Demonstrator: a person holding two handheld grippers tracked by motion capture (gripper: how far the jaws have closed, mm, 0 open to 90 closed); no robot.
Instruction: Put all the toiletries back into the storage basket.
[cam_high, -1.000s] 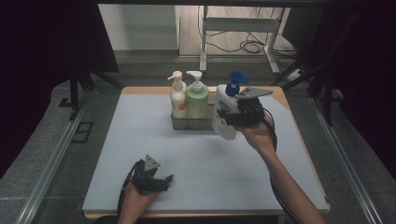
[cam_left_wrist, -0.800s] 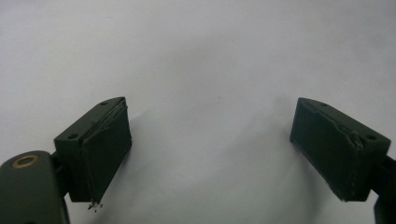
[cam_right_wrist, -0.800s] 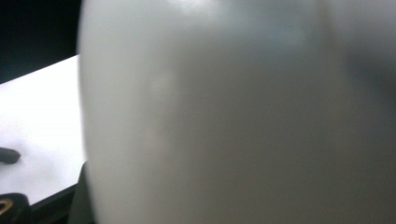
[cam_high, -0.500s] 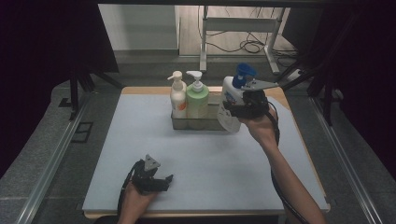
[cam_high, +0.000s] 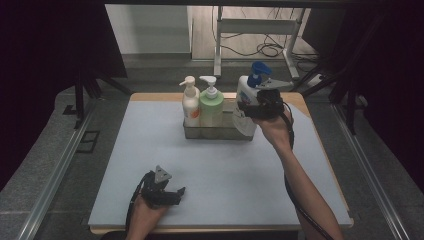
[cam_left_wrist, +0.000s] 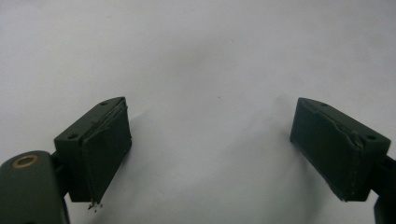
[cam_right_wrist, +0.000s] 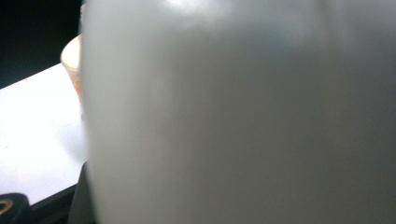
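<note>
A clear rectangular caddy (cam_high: 220, 132) stands at about twelve o'clock on the pale table mat (cam_high: 215, 175), and it holds two upright pump bottles side by side — a cream one (cam_high: 190, 102) at its nine o'clock end and a green one (cam_high: 211, 103) just beside it. The right gripper (cam_high: 252, 107) is clamped on a white bottle with a blue pump (cam_high: 248, 90), jaws partly closed around its body, holding it over the caddy's empty three o'clock end; in the right gripper view that white body sits close against the lens. Compared with a second ago, the bottle has travelled from in front of the caddy toward twelve o'clock and now stands more upright. The left gripper (cam_high: 172, 192) rests at seven o'clock, unmoved, jaws spread wide with nothing between them. The labels are too small to read.
</note>
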